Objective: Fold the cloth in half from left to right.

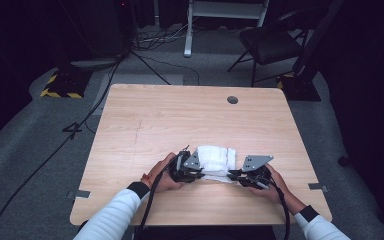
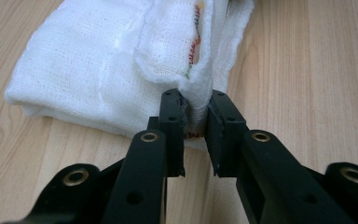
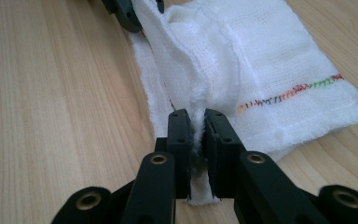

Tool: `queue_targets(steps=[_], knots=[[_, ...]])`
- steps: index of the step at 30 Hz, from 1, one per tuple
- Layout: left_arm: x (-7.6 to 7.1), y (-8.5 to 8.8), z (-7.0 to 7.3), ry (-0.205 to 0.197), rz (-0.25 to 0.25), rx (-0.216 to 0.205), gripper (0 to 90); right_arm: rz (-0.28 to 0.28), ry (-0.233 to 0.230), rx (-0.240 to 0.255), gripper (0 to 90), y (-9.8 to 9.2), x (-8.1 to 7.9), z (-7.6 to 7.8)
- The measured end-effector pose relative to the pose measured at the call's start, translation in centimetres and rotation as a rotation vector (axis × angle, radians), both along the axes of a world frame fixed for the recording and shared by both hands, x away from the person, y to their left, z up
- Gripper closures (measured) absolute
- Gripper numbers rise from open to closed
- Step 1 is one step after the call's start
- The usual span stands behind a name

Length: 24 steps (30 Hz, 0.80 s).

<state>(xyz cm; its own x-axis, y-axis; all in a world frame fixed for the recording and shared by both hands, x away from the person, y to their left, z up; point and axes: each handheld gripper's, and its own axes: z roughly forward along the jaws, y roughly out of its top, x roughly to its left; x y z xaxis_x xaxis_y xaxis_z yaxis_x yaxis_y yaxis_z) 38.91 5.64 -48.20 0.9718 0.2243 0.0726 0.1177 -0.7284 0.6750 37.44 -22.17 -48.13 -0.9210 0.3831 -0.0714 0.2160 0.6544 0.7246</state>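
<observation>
From above, closest to me are the two forearms in white sleeves [image 1: 111, 216] that come in at the bottom, each hand holding a tool. The left tool [image 1: 196, 174] and the right tool [image 1: 233, 174] meet at the near edge of a folded white cloth [image 1: 215, 160], which lies on the light wooden bench [image 1: 180, 120] a little toward the person's side, near the middle. A grey three-cornered plate sits on top of each tool, and black cables trail back along the arms. Beyond the bench there is a grey floor [image 1: 20, 150] with cables, a dark chair [image 1: 270, 45] and a yellow and black striped block [image 1: 62, 86]. In the left gripper view, the left tool [image 2: 196, 114] has its two black jaws closed on a bunched edge of the cloth [image 2: 93, 70]; the fabric rises between them, and a line of coloured stitching [image 2: 196, 46] runs up the fold. The rest of the cloth lies flat on the bench [image 2: 307, 70]. In the right gripper view, the right tool [image 3: 196, 128] is also closed on a pinched edge of the cloth [image 3: 270, 60], with a bit of fabric hanging below the jaws. Coloured stitching [image 3: 289, 93] crosses the flat part at the right. At the top, a dark part of the other tool touches the cloth's far edge.
</observation>
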Motion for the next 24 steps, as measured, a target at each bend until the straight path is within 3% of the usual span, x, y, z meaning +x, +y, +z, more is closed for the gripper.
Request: queue_targets(steps=[12,24], knots=[[-1.0,1.0,0.2,0.024,0.033,-0.021,68.0,-0.006,-0.023,0.001,72.9,-0.7,-1.3,0.3],[-1.8,2.5,0.3,0.039,0.082,-0.024,66.4,-0.043,-0.027,0.013,64.1,-2.0,-2.1,0.3]])
